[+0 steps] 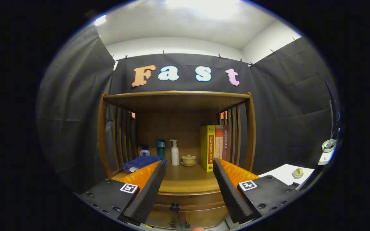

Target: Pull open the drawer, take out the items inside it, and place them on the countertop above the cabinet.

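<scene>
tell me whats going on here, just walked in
A person is holding a hand-held gripper up to a wooden cabinet. Its fingers are open and hold nothing. The drawer below the countertop is shut, its dark knob low between the fingers, so pulling has not begun. On the countertop sit a folded blue cloth, bottles, a white pump bottle, a small lidded cup and upright books.

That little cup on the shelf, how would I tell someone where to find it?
Start at the wooden cabinet and look along its countertop, beyond the open gripper. The cup stands between the white pump bottle and the yellow book. It alone is squat, yellowish and sits on a saucer.
</scene>
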Demonstrator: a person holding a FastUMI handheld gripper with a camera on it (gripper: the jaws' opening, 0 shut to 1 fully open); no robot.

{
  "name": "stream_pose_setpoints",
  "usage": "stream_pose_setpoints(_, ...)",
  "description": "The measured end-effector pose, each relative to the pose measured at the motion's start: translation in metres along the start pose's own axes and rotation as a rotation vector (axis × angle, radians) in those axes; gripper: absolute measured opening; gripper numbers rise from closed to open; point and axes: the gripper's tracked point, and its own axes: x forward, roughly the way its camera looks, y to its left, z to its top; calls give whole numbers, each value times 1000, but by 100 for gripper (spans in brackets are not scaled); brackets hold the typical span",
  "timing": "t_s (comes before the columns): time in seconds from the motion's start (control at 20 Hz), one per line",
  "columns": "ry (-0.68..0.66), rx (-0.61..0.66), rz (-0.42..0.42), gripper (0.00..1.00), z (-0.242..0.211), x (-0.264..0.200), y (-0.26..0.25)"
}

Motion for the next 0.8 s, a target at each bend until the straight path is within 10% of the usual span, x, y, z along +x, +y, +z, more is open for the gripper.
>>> stream_pose_setpoints(0.8,244,21,77,95,-236,51,44)
